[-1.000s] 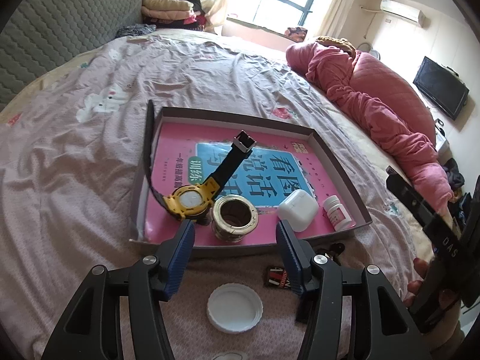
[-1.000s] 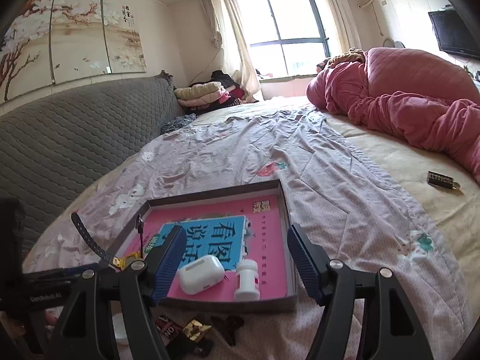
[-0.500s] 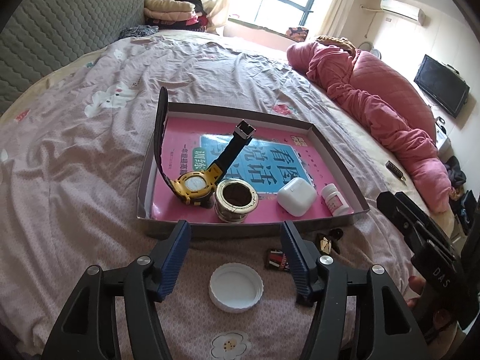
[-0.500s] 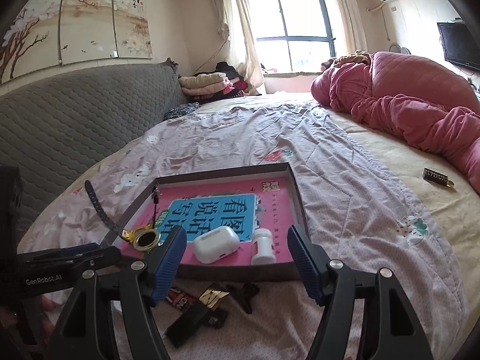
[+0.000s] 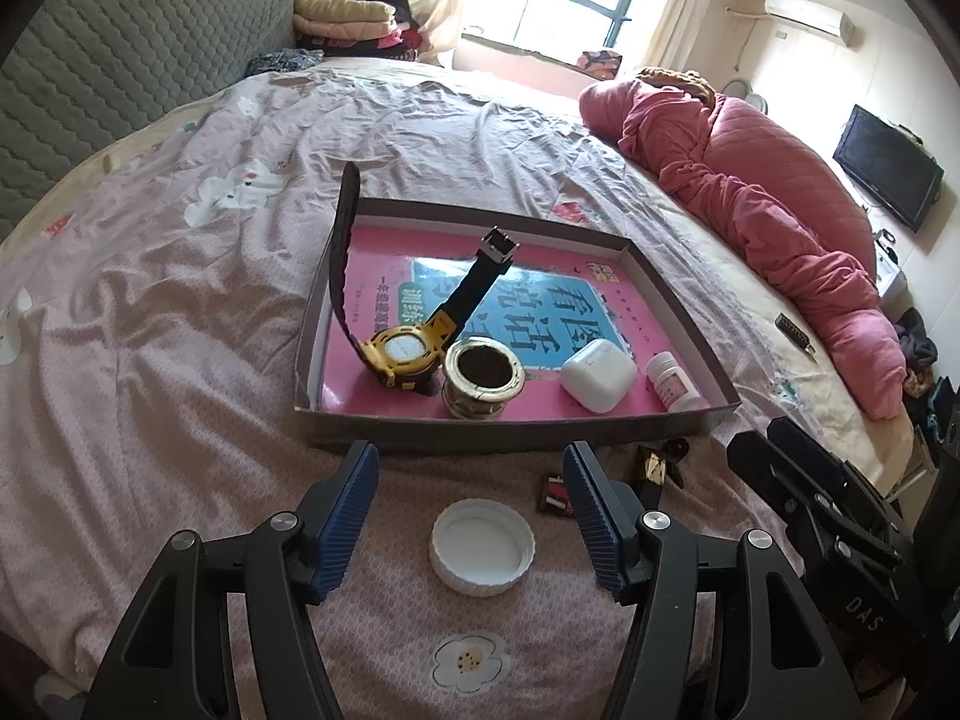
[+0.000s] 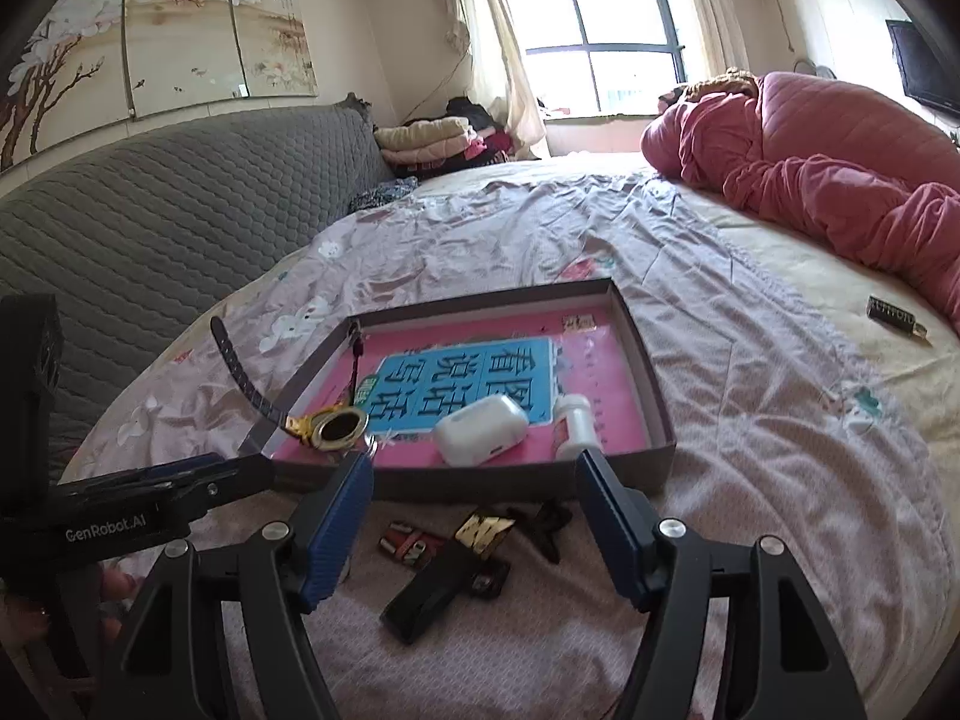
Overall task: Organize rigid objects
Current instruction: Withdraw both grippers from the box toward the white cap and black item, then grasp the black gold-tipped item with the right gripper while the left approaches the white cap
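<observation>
Jaws of the left gripper (image 5: pixel 471 516) have just spread, empty, backing from the shallow brown cardboard tray (image 5: pixel 510 435) toward the round white plastic lid (image 5: pixel 482 547), likely next.

Daylight enters through the window (image 5: pixel 558 6) at the far side of the room, where the panes are blown out to white in both views. The bed (image 5: pixel 180 312) is evenly and softly lit, with only faint shadows beside the tray (image 5: pixel 504 441) walls. Fisheye distortion bends the headboard (image 6: pixel 168 204) and walls; black vignetting fills the corners. Focus is sharp throughout, with no motion blur
</observation>
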